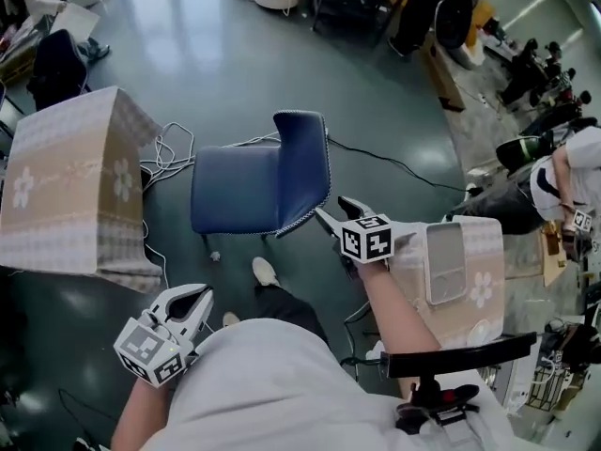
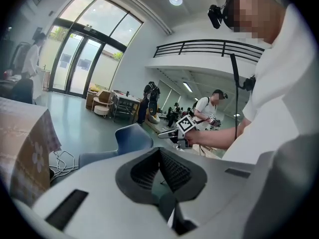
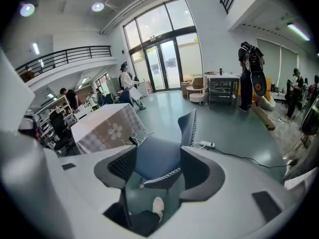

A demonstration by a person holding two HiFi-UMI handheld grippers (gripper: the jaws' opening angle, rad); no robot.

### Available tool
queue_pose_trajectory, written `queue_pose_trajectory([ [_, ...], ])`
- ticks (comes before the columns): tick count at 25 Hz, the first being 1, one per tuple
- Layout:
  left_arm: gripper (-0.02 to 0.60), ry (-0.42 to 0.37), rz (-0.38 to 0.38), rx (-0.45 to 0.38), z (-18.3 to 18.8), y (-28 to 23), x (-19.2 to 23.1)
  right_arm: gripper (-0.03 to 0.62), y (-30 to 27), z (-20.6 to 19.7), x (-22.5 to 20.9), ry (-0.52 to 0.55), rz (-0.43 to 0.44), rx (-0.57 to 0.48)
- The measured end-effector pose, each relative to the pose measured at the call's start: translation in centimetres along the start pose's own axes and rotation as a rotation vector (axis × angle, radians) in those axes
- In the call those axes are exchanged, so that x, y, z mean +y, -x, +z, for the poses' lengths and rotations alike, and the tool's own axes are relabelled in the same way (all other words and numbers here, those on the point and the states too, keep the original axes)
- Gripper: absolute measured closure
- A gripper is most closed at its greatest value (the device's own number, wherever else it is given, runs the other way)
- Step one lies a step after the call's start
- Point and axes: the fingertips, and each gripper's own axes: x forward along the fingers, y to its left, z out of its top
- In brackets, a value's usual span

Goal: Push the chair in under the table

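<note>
Chair (image 1: 258, 181) just ahead of the right gripper (image 1: 336, 211), jaws parted.

Matt blue upholstered chair (image 1: 237, 192), glossy floor (image 1: 225, 50), cloth-covered table (image 1: 66, 191)

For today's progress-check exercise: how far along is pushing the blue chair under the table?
Done: nothing; the chair stands out on the floor, apart from the cloth-covered table. In hand: the open right gripper is empty, close to the backrest. Still to do: push the chair in under the table.
</note>
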Motion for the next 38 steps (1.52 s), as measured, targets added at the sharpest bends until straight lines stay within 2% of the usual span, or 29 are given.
queue_pose_trajectory([
  [5,0.571,0.035,0.077,-0.017,4.0,-4.6,2.6,0.287,-8.1,2.6,-7.5,-0.081,0.021,0.087],
  [9,0.571,0.074,0.156,-0.028,6.0,-6.5,4.9,0.281,-14.2,2.0,-11.9,-0.117,0.022,0.201],
  [12,0.571,0.100,0.202,-0.036,6.4,-6.9,6.3,0.272,-17.6,1.2,-13.0,-0.199,0.094,0.279],
  [15,0.571,0.126,0.239,-0.040,6.6,-6.7,7.5,0.282,-19.0,0.8,-12.5,-0.245,0.155,0.342],
  [17,0.571,0.132,0.256,-0.047,6.9,-6.3,8.2,0.382,-19.4,0.8,-12.0,-0.242,0.163,0.375],
  [22,0.571,0.131,0.296,-0.076,7.3,-4.4,10.5,0.481,-19.9,0.8,-10.7,-0.230,0.158,0.407],
  [27,0.571,0.155,0.303,-0.082,6.6,-2.9,11.3,0.507,-20.7,0.9,-8.9,-0.275,0.178,0.397],
  [33,0.571,0.167,0.320,-0.095,6.2,-1.0,11.9,0.513,-22.9,1.6,-4.6,-0.294,0.196,0.395],
  [38,0.571,0.186,0.347,-0.113,5.4,1.4,12.5,0.519,-24.7,1.8,-0.9,-0.372,0.184,0.379],
])
